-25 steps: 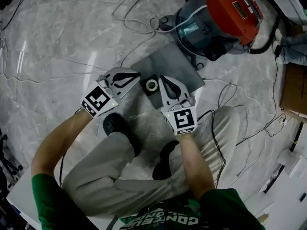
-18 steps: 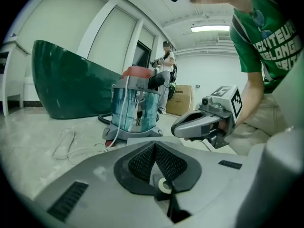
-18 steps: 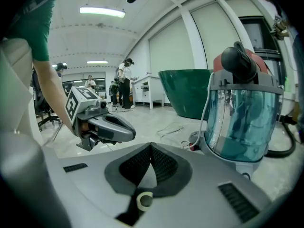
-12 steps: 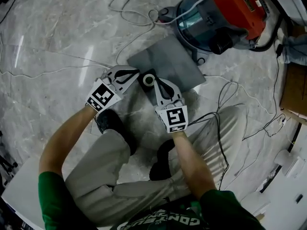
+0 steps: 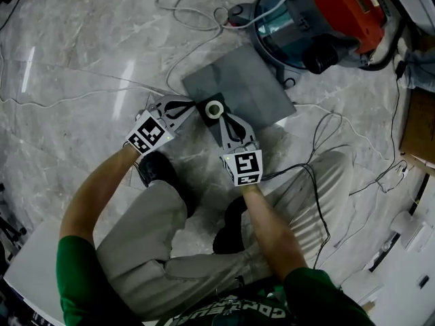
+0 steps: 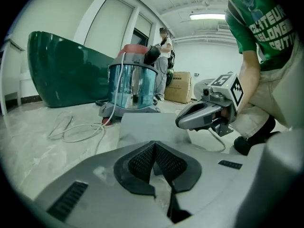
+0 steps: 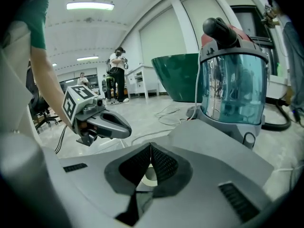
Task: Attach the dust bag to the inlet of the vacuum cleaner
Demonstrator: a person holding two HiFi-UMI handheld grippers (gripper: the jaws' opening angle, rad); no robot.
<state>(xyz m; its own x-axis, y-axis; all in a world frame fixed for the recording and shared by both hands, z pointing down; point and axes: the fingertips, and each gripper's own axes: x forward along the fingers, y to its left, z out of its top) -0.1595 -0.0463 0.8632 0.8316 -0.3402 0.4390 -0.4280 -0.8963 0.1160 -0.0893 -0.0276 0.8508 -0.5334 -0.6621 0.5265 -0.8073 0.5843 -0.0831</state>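
- Fingers (image 6: 142, 160) of the left gripper (image 6: 153, 144) are pressing together with nothing between them, pointing at the near edge of the dust bag (image 6: 147, 125).
- Fingers (image 7: 161, 165) of the right gripper (image 7: 151, 146) are likewise closing on nothing, and the bag's white ring (image 7: 148, 175) is showing just beyond and below their tips.
- From the head view, the grey dust bag (image 5: 248, 90) is lying flat on the marble floor (image 5: 81, 60), and its black collar (image 5: 204, 109) is sitting between the two sets of fingertips. Whether either gripper is touching it cannot be told.
- The left gripper (image 5: 192, 107) and the right gripper (image 5: 223, 117) are converging on that collar from either side, tips near each other.
- Beyond the fingertips, past the far edge of the bag, the vacuum cleaner (image 5: 312, 19) is standing (red top, clear blue drum), apart from both grippers.
- A white cable (image 5: 197, 19) is looping across the floor to the left of the vacuum cleaner, well beyond the left fingers.
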